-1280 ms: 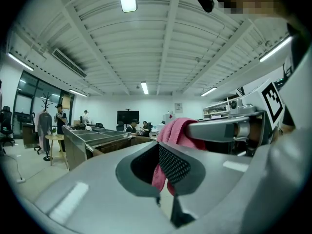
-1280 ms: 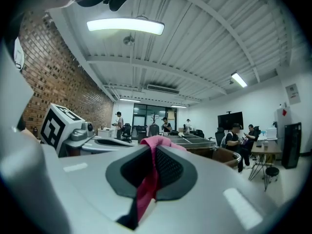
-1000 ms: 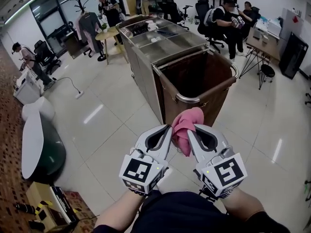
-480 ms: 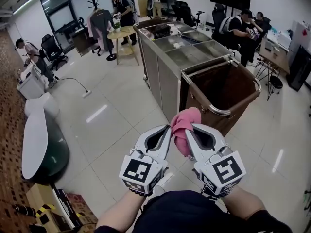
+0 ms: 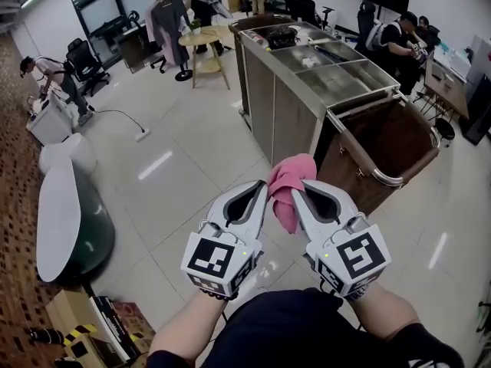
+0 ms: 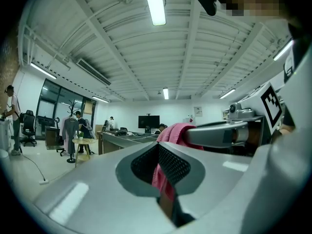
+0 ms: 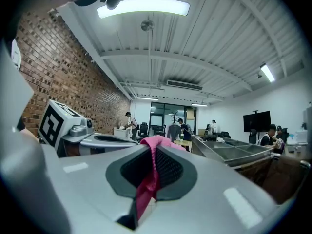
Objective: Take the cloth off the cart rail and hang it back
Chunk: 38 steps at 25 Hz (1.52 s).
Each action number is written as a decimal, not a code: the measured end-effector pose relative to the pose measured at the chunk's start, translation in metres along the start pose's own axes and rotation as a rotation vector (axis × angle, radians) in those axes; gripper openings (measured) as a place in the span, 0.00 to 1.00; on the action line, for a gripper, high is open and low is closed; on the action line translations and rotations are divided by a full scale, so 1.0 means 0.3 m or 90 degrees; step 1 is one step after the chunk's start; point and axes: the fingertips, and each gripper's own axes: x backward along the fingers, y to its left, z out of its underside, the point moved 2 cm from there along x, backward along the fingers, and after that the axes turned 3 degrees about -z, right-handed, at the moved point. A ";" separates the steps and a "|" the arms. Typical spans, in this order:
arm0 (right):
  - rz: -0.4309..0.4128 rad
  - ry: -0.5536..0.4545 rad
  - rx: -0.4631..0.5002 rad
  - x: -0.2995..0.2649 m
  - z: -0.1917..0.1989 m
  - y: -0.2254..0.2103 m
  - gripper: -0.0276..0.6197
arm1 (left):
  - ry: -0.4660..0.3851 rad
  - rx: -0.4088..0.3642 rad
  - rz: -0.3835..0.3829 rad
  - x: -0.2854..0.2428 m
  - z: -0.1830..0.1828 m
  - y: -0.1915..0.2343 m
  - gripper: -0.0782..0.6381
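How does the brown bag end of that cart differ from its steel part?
The brown bag looks like dark, soft material; the steel part is flat grey metal panels. The brown bag is one deep open pocket hung under a curved rail; the steel part carries several shallow trays on top. In the head view the brown bag is nearer, the steel part farther. Both belong to one cart.

The left tool (image 5: 261, 187) and the right tool (image 5: 297, 187) sit side by side low in the head view. The cloth (image 5: 287, 176) is between them, pinched in both and rising above their tips. The cart (image 5: 291, 106) stands on the floor (image 5: 192, 152) ahead and to the right of the tools. Its rail (image 5: 388, 179) is at the near right end, apart from the cloth. A small table (image 5: 205, 37) stands behind the cart's left side, and a seated person (image 5: 399, 38) is behind the cart at the right.
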 end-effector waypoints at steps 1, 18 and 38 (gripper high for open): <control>-0.003 0.002 0.000 -0.025 0.011 0.002 0.07 | -0.002 0.000 -0.003 -0.003 0.001 0.023 0.11; -0.045 -0.023 -0.016 -0.374 0.181 -0.156 0.07 | 0.012 -0.028 -0.045 -0.191 0.152 0.326 0.11; -0.072 -0.037 -0.016 -0.874 0.319 -0.501 0.07 | 0.016 -0.038 -0.080 -0.606 0.285 0.767 0.11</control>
